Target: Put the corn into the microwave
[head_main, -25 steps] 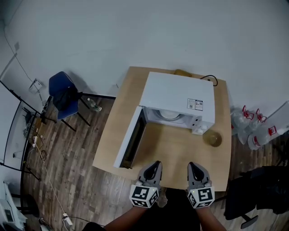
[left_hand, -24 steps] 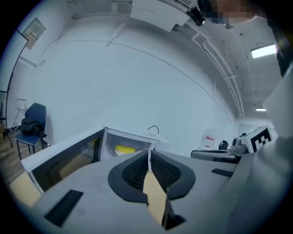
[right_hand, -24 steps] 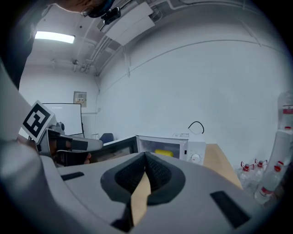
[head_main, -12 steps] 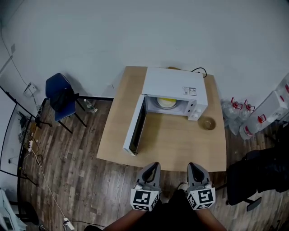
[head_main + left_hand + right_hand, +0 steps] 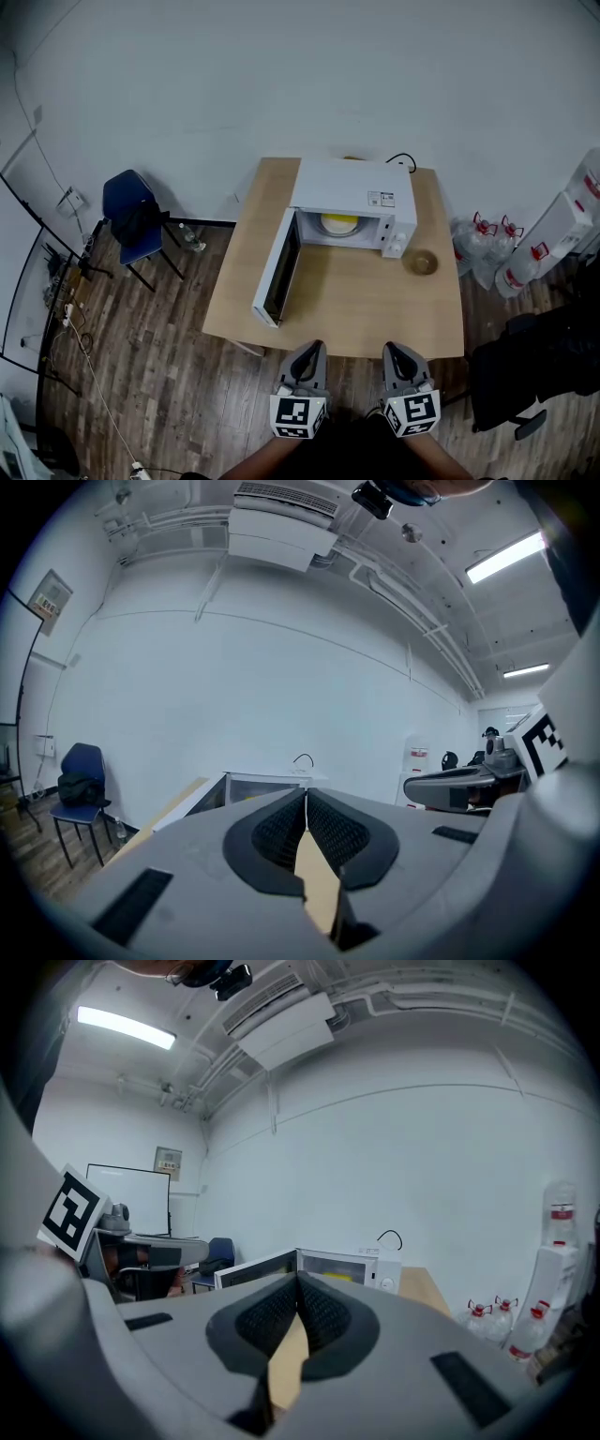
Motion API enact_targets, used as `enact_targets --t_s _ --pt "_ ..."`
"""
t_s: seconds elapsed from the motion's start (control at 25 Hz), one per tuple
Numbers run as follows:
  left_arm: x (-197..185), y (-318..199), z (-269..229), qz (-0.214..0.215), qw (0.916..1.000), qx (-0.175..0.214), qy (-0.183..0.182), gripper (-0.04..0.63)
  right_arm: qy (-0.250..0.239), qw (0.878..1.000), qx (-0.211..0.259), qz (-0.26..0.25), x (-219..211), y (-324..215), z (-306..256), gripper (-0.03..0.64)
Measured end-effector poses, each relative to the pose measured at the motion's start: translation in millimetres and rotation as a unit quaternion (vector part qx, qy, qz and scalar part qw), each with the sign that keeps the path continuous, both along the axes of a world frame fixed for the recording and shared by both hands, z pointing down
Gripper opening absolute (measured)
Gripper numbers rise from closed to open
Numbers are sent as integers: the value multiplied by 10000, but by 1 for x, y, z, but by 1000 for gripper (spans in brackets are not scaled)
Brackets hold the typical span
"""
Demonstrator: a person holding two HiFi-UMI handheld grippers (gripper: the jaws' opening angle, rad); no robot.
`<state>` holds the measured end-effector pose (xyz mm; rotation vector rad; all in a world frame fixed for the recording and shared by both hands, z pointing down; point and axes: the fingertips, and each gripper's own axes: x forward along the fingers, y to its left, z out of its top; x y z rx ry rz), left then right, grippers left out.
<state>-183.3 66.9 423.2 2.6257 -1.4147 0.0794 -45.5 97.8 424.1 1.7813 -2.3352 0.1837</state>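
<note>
The white microwave stands at the back of the wooden table with its door swung wide open to the left. Something yellow, the corn, lies on the plate inside; the right gripper view also catches a strip of the corn. My left gripper and right gripper hang side by side over the floor, short of the table's near edge. Both are shut and hold nothing. The left gripper and the right gripper each point towards the microwave.
A small glass bowl sits on the table right of the microwave. A blue chair stands at the left, water bottles and a white cabinet at the right. A black office chair is at the lower right.
Both grippers have drawn back from over the table's near edge to above the floor, still side by side. The table and microwave now look farther away. The door stays open.
</note>
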Motion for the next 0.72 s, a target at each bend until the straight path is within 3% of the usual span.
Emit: enact_targets --t_s 0.12,0.72 --pt "4 6 -7 13 9998 124 -133 18 64 10000 -15 -21 4 7 -1 58" --pt "28 12 -10 77 9999 124 -40 18 62 9999 22 -125 13 10 -6 58"
